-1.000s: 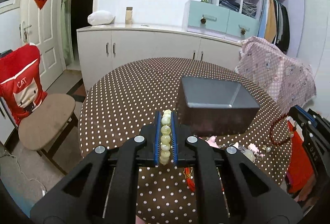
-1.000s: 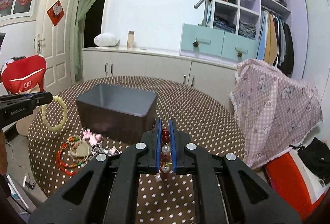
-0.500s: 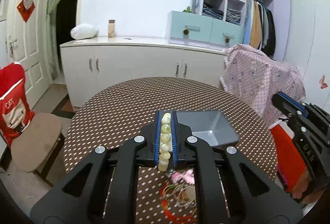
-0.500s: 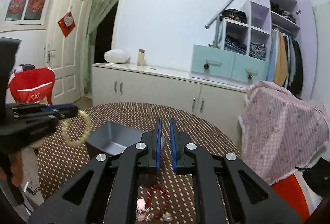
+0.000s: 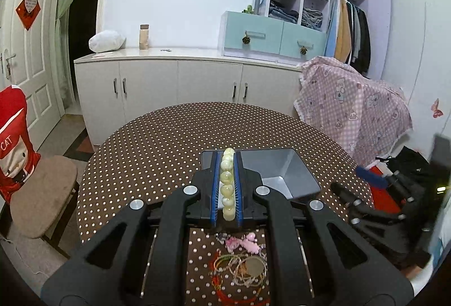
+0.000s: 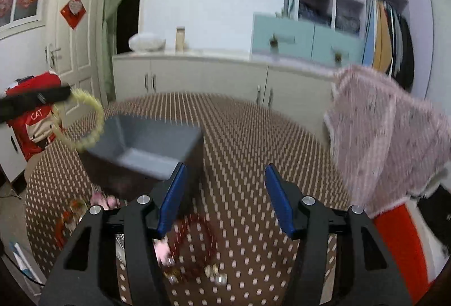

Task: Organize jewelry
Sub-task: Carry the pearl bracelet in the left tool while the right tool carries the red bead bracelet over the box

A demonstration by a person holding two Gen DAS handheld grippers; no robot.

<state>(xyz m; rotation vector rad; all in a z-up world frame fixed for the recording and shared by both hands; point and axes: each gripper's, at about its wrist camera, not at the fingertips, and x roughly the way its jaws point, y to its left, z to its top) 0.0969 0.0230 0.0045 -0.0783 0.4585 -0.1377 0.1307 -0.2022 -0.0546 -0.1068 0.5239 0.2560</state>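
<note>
Black plastic frames with blue finger pads fill the foreground of both wrist views. The left gripper point(image 5: 227, 187) is clamped on a pale green beaded bracelet point(image 5: 227, 184), beads lined up between the pads; in the right wrist view the loop point(image 6: 84, 122) hangs free over the near-left corner of the grey rectangular plastic bin point(image 6: 152, 146), most likely so that it can be dropped inside. The right gripper point(image 6: 225, 198) stands wide and empty above a dark red beaded bracelet point(image 6: 197, 244) lying on the brown white-dotted tablecloth point(image 5: 157, 142) near the table's front edge; that spread looks like readiness to take it up. Beside it, just under the left gripper, lies a heap of red and beige cords with a round pendant point(image 5: 242, 269) and small pink charms point(image 5: 243, 239). The bin sits about mid-table, its floor bare where visible, though the left fingers cover part of it. Blur smears the right wrist view, so the small pieces beside the red bracelet cannot be identified, and the gripper frames hide the table's nearest edge.
</note>
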